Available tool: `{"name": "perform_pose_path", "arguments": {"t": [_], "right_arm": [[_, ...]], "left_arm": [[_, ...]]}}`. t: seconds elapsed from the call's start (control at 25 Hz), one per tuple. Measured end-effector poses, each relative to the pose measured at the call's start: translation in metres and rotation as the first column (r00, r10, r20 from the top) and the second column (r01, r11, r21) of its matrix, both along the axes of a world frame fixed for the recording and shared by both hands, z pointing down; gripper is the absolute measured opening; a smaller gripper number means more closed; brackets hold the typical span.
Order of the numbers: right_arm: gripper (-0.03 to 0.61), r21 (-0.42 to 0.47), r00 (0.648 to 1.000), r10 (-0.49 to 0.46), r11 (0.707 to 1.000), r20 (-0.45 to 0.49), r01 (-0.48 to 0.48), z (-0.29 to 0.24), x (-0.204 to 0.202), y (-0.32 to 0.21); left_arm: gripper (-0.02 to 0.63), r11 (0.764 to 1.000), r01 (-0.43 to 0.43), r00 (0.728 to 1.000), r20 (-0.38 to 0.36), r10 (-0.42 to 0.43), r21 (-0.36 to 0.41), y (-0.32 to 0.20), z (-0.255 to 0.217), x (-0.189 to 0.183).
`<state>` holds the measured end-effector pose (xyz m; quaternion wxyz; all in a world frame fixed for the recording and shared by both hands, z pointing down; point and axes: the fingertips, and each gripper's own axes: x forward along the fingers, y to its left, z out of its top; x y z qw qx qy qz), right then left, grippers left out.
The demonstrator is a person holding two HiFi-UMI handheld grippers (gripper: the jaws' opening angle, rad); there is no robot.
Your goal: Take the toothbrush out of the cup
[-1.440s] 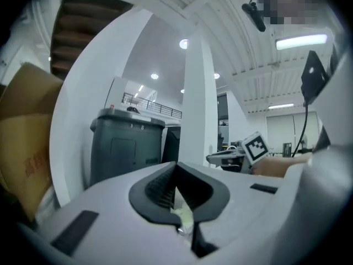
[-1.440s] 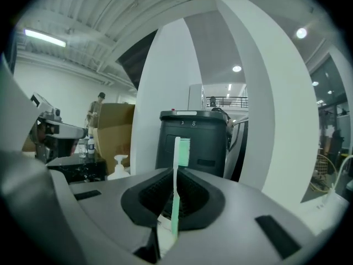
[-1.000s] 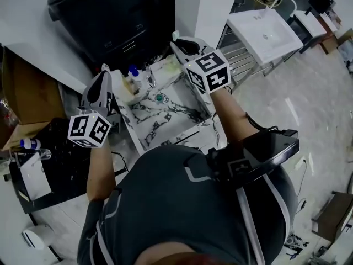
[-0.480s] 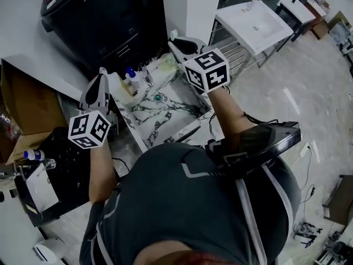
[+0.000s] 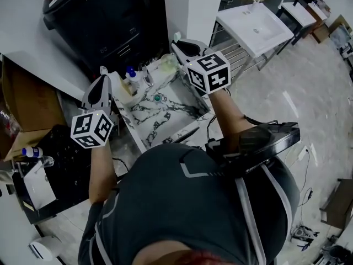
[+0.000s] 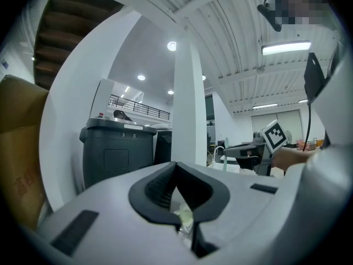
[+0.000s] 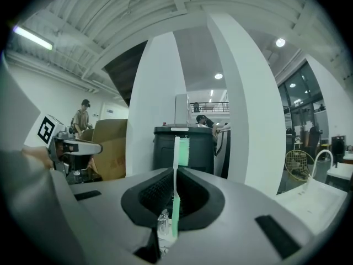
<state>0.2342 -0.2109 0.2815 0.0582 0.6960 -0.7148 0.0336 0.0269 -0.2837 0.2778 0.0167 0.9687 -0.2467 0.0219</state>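
My right gripper [image 7: 175, 173] is shut on a green and white toothbrush [image 7: 176, 159], which stands upright between the pads with its bristles at the top. Below the jaws a clear glass cup [image 7: 162, 223] shows, and the toothbrush's lower end hangs above it. In the head view the right gripper [image 5: 179, 42] is over the far edge of a marble basin [image 5: 165, 112]. My left gripper [image 5: 102, 73] is at the basin's left side. Its jaws [image 6: 176, 167] are shut with nothing between them.
A blue-capped bottle [image 5: 131, 73] stands at the basin's far left corner. A black bin [image 5: 105, 21] and a white pillar [image 5: 193, 7] rise behind it. A cardboard box [image 5: 22, 98] is at the left and a white washbasin [image 5: 253, 26] at the right.
My right gripper has drifted a little with the toothbrush still in it. The left gripper has kept its place. The head camera has shifted slightly.
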Motion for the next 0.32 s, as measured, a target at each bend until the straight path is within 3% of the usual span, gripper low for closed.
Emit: {"name": "perform_pose_path", "arguments": {"t": [0.32], "right_arm": [[0.037, -0.009, 1.0, -0.006, 1.0, 0.003, 0.006, 0.0046, 0.0087, 0.0]], "left_arm": [[0.009, 0.999, 0.039, 0.999, 0.023, -0.039, -0.013, -0.0003, 0.0097, 0.0049]]}}
